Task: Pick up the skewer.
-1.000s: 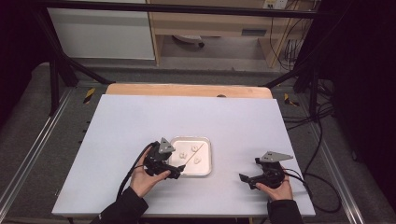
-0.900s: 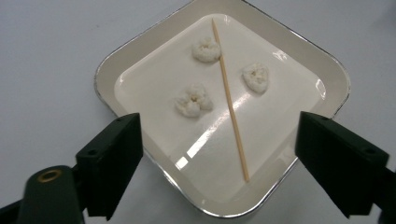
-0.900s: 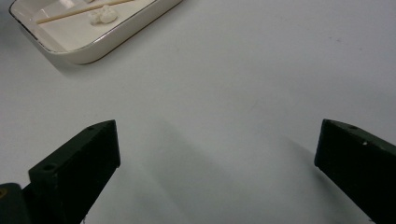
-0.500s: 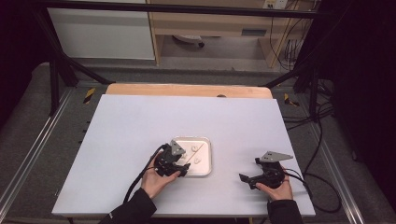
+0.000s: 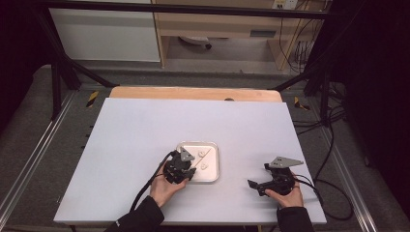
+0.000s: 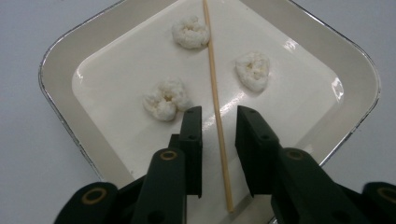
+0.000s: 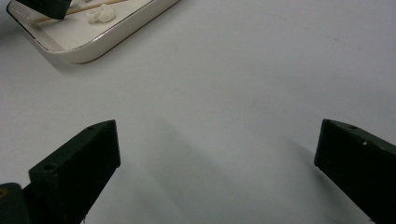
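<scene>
My left gripper [image 6: 218, 135] has sunk over the tray [image 6: 60, 70], jaws just narrowed around the skewer [image 6: 215, 93], apparently not yet gripping; right gripper [image 7: 217, 149] stands wide.

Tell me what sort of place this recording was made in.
Probably a lab or workshop recording station, not a kitchen: a plain white table inside a black metal frame, loose cables on a grey floor, and a hand-held left gripper over a small white tray.
</scene>
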`<action>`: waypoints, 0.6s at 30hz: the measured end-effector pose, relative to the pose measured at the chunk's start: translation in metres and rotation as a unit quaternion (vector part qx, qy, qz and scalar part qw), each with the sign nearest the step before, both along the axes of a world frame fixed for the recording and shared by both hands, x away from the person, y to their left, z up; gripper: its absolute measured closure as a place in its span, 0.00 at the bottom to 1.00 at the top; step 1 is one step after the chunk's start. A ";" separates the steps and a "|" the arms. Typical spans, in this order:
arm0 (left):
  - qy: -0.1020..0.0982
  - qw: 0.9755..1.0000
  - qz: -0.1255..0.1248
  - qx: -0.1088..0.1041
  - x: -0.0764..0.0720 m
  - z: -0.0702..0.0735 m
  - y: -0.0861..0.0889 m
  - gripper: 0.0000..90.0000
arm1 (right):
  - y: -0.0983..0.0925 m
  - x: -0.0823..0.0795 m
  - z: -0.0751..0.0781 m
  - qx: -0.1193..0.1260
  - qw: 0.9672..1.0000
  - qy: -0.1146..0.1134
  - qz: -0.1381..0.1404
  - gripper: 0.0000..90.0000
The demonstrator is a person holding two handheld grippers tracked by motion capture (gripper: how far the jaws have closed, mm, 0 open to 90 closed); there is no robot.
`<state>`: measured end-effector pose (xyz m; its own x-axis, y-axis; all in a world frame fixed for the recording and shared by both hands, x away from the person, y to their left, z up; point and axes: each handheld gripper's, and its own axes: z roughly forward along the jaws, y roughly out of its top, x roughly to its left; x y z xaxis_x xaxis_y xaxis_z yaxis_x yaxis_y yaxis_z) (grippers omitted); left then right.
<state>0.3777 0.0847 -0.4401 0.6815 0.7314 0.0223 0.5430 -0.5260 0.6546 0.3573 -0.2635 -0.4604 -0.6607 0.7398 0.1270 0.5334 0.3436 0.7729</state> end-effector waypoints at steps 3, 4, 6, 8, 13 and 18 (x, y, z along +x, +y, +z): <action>-0.002 1.000 0.003 -0.002 -0.001 0.000 0.000 0.87 | 0.000 0.000 0.000 0.000 1.000 0.001 0.000 0.01; -0.005 1.000 0.007 -0.006 -0.001 -0.001 -0.001 0.89 | 0.000 0.000 0.000 0.000 1.000 0.001 0.001 0.01; -0.008 1.000 0.011 -0.006 -0.002 -0.002 -0.001 0.91 | 0.000 0.000 0.000 0.000 1.000 0.001 0.000 0.01; -0.008 1.000 0.014 -0.009 -0.003 -0.002 -0.001 0.93 | 0.000 0.000 0.000 0.000 1.000 0.001 0.000 0.01; -0.011 1.000 0.019 -0.010 -0.003 -0.003 -0.001 0.97 | 0.000 0.000 0.000 0.000 1.000 0.001 0.001 0.01; -0.012 1.000 0.019 -0.011 -0.004 -0.003 0.000 0.97 | 0.001 0.000 0.000 0.001 1.000 0.004 0.001 0.01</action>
